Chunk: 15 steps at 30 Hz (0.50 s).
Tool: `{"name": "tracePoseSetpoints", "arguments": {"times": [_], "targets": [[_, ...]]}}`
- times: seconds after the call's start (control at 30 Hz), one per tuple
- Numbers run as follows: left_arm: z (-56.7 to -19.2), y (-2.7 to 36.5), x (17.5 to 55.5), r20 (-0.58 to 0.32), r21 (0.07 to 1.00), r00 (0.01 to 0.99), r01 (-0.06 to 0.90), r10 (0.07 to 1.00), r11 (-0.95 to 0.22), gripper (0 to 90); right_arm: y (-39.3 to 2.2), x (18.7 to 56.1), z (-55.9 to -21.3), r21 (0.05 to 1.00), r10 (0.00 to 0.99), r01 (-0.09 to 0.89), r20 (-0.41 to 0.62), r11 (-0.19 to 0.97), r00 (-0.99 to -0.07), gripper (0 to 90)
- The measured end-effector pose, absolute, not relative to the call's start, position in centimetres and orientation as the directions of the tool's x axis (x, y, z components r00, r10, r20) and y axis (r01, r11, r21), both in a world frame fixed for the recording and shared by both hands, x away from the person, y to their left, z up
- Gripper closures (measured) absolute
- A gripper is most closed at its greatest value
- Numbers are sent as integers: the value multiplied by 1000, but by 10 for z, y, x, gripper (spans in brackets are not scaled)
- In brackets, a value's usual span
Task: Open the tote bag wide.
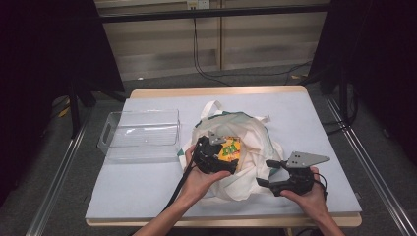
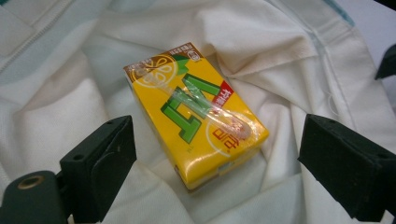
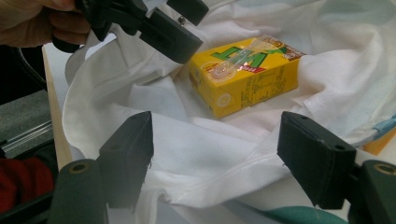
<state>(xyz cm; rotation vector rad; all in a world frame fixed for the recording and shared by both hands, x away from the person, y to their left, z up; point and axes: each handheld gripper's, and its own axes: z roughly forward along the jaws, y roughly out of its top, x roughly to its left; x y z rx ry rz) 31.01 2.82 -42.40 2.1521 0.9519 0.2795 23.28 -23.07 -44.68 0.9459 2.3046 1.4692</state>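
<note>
A yellow drink carton (image 1: 230, 149) with green lettering and a taped-on straw lies flat inside an open white tote bag (image 1: 255, 142) at the table's middle. My left gripper (image 1: 223, 160) hovers over the bag's mouth, open. In the left gripper view the carton (image 2: 196, 116) lies just beyond the spread jaws of the left gripper (image 2: 219, 165), untouched. My right gripper (image 1: 268, 173) sits at the bag's right rim, open. In the right gripper view its jaws straddle the white cloth (image 3: 210, 154) without pinching it, with the carton (image 3: 245, 74) farther in and the left gripper (image 3: 154, 28) above it.
A clear plastic bin (image 1: 140, 132) stands empty to the left of the bag on the pale blue table top (image 1: 147, 182). The bag's handles (image 1: 211, 107) trail toward the far side. Dark stands and cables flank the table.
</note>
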Motion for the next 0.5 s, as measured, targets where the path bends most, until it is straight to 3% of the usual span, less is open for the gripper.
{"name": "tracePoseSetpoints", "arguments": {"times": [0.17, 0.5], "targets": [[-438, 22, 318, -113, 689, 691, 572, 714, -445, 34, -232, 233, -447, 877, 637, 390, 134, 281, -759, 269], [-447, 7, 315, -42, 675, 671, 565, 740, -474, 38, -231, 233, -448, 876, 636, 390, 132, 284, -760, 267]]}}
